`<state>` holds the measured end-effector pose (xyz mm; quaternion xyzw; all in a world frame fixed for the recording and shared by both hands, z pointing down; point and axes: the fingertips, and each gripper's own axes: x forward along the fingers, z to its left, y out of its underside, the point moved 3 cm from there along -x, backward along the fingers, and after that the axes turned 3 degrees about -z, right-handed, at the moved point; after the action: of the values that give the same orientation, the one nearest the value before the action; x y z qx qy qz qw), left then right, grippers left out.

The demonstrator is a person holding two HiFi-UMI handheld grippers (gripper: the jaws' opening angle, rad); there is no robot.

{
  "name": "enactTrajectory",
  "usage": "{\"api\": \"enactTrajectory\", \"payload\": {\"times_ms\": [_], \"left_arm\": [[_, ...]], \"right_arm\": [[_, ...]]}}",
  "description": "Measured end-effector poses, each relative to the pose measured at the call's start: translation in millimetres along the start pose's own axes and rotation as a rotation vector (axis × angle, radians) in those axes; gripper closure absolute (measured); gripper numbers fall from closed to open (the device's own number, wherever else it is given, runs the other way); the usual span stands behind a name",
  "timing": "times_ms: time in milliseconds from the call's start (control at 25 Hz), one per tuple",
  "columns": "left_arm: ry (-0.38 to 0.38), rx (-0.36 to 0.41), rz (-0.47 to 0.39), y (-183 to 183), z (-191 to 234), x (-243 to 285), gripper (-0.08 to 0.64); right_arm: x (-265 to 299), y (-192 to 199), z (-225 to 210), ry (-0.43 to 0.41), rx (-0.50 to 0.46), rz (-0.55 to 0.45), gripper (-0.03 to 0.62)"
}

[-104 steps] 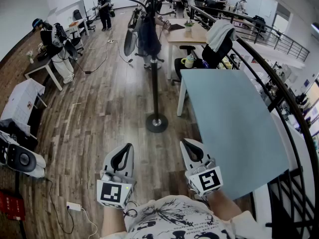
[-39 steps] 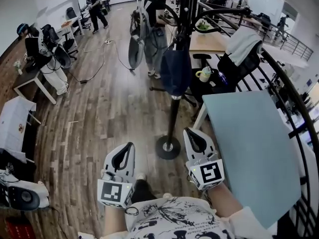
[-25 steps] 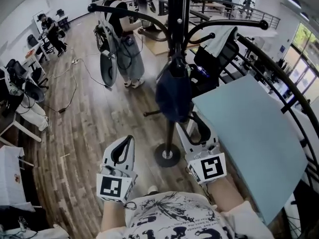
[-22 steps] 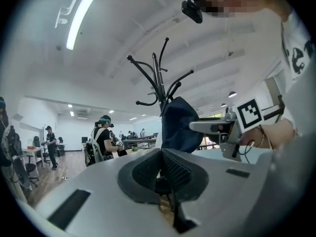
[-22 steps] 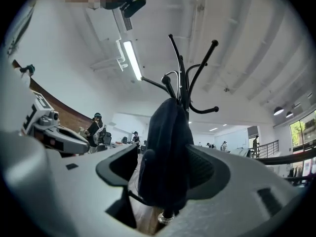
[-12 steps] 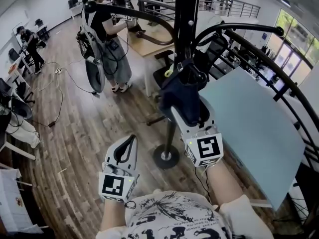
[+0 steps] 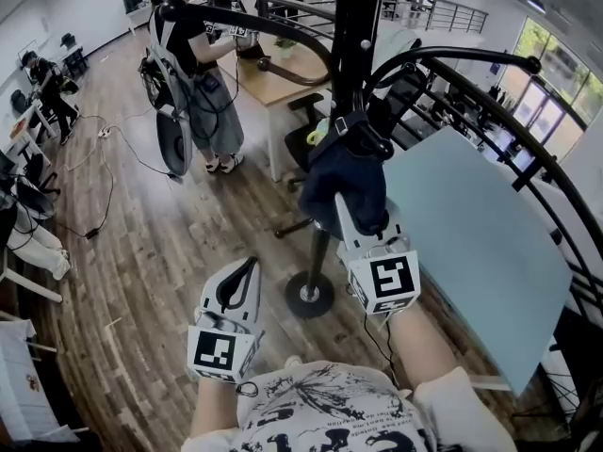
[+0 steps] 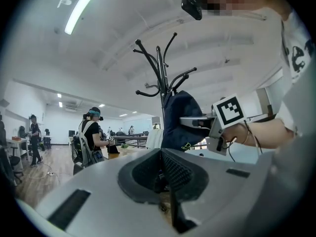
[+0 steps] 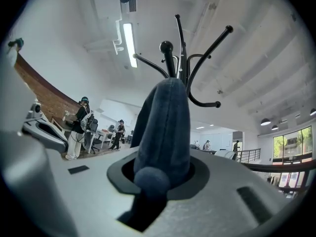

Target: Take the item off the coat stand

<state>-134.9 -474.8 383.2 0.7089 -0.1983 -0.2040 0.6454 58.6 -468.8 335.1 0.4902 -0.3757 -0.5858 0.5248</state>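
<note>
One coat stand (image 7: pixel 353 45) rises at twelve o'clock from the person, and one pale blue table (image 7: pixel 471 243) lies at two o'clock of its base. One dark blue cloth item (image 7: pixel 347 182) hangs from the stand's upper hooks, draped against the pole. It looks soft, limp and light (nothing on it seems breakable), so it should bunch and slide under a pinch. The best hold is probably a thick fold low on the body, lifting up before pulling away so it clears the hook. Of two tools, the right hand-held gripper (image 7: pixel 367 224) is closing with that cloth between its jaws. The left hand-held gripper (image 7: pixel 240 276), at seven o'clock of the base, sits pinched together on nothing
</note>
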Motion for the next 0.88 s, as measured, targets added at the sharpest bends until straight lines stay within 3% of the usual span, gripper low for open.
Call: {"api": "enactTrajectory", "payload": {"times_ms": [280,560,880], "left_arm": [[-0.038,-0.003,0.023,4,-16,-11,0.555],[-0.076,0.001,0.020,-2,-33,-25,0.555],[-0.120,0.001,0.018,-6,-63,-41,0.555]], "right_arm": [[-15,-10,-2,-0.024,-0.009,-0.036,0.558],[-47,-46,6,-0.063,-0.027,-0.103,0.563],[-100,-58,-3,-0.118,-0.018,-0.128,0.561]]}}
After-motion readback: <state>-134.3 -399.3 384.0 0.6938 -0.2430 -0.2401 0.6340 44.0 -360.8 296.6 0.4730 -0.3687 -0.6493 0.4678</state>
